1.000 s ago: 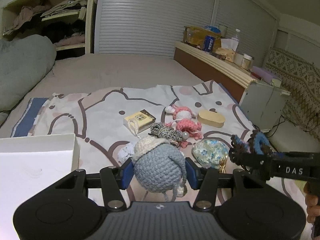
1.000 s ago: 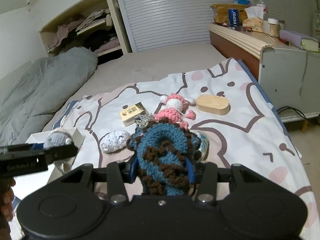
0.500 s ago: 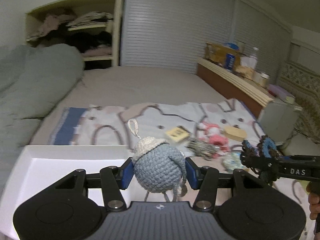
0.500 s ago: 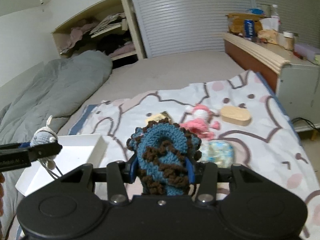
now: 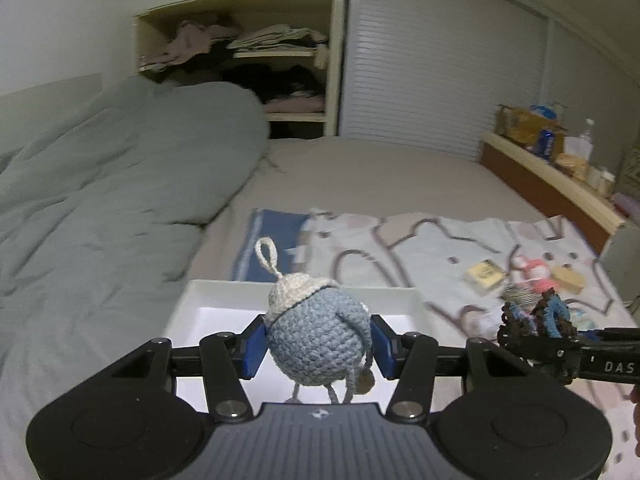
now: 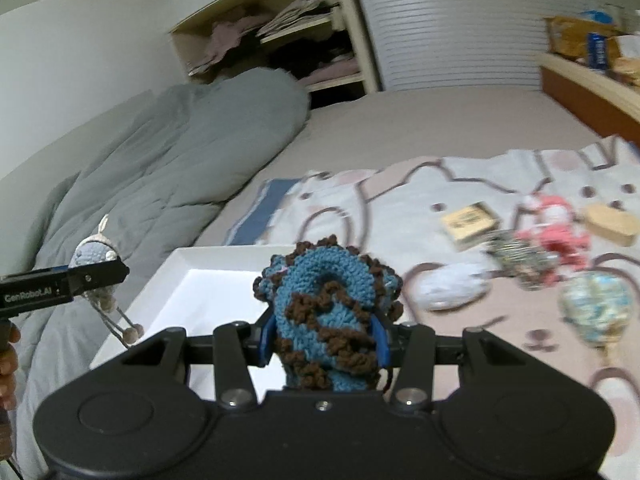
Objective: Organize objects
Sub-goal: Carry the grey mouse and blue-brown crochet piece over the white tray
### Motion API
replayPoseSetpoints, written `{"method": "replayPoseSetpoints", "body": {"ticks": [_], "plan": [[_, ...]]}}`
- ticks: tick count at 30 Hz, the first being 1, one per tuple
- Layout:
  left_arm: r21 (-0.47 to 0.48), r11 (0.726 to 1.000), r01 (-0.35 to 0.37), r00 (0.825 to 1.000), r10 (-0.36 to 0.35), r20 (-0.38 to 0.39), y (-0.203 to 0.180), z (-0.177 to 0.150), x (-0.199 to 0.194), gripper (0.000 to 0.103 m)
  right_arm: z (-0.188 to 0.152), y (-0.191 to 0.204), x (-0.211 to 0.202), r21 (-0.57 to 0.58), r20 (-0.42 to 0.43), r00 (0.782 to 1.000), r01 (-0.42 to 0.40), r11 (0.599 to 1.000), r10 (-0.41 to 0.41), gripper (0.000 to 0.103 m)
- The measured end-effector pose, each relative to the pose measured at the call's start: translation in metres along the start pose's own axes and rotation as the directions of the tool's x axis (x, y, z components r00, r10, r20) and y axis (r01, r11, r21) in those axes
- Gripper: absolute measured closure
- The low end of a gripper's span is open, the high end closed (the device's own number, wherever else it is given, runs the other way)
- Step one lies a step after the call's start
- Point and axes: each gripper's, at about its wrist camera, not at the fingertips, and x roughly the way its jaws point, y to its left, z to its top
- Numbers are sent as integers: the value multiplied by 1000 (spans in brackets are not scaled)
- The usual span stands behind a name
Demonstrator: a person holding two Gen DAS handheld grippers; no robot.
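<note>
Left hand-held gripper (image 5: 318, 346) clamped on a round grey-blue crochet toy (image 5: 318, 344), blue pads (image 5: 254, 340) pressing both sides, cream cap and loop pointing up, thin legs dangling below. Held in the air above a white tray (image 5: 224, 292) that sits on the bed (image 5: 380, 176). Right hand-held gripper (image 6: 324, 340) closed around a blue-and-brown crochet piece (image 6: 326, 304), which bulges up between the pads and stands upright; also over the near side of the white tray (image 6: 208, 280). In the right wrist view, left hand-held gripper (image 6: 102, 276) seen at the left edge with the grey-blue toy (image 6: 92, 254) in its grip, bead-tipped strings hanging just beside the tray's left rim. In the left wrist view, right hand-held gripper (image 5: 560, 350) seen at the right edge carrying the blue-and-brown piece (image 5: 536, 320). To the right of the tray, spread on a cartoon-print blanket (image 6: 460, 184): a small yellow box (image 6: 470, 222), a pink crochet doll (image 6: 554, 232), a pale wooden oval box (image 6: 612, 224), a striped bundle (image 6: 516, 256), a white-and-blue pouch (image 6: 450, 290) and a floral pouch (image 6: 596, 306), all blurred. Grey duvet (image 5: 100, 184) bunched on the left of the bed; open shelves with clothes (image 5: 256, 64) against the far wall.
</note>
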Motion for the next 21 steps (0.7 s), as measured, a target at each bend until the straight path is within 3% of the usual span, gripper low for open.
{"method": "replayPoseSetpoints", "body": {"ticks": [10,21], "plan": [[67,997,-37,995,43,-90,65,-28,18,49,-15,72,54,9,-73,993,-92,996,93,56],[142,989,-43,965,78,-250,94,-65,49,49,-39,115,96,43,-170,973,-151,988,156,55]]}}
